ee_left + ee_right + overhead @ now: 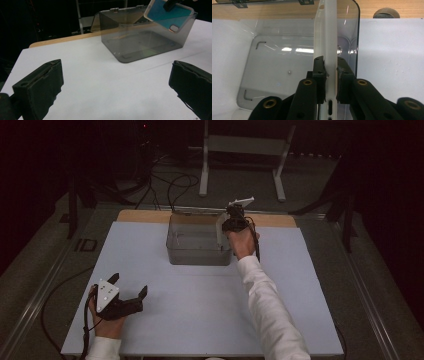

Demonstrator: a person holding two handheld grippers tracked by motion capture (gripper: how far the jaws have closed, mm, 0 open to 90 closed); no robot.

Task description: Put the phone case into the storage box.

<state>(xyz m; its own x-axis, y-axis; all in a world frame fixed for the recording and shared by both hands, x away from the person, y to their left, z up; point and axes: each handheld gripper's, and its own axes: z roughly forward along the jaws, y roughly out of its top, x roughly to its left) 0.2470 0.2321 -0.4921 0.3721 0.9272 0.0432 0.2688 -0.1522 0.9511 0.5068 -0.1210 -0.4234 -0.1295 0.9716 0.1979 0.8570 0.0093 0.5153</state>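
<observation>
The right tool (329, 67) pinches 1 phone case (327, 37) edge-on between its 2 black jaws, which press on the case's 2 flat faces. The case is a thin, slightly glossy shell with a white rim and rounded corners; in the left tool view its inner face (168, 13) is teal with a small rounded cutout near 1 corner. It hangs tilted over the right end of 1 box (199, 251), its lower part at the box's rim; whether it touches the wall cannot be told.

The box is a rectangular bin of smoky transparent plastic with rounded corners and a smooth, reflective floor. Its lid (120, 10) is hinged open at the far side. Nothing else is seen inside it.

The left tool (129, 287) rests low at the near left of the counter (200, 320), its 2 padded jaws spread wide with nothing between them, well apart from the box.

The counter is a flat, matte white sheet over a wooden board whose tan edge shows at the back
</observation>
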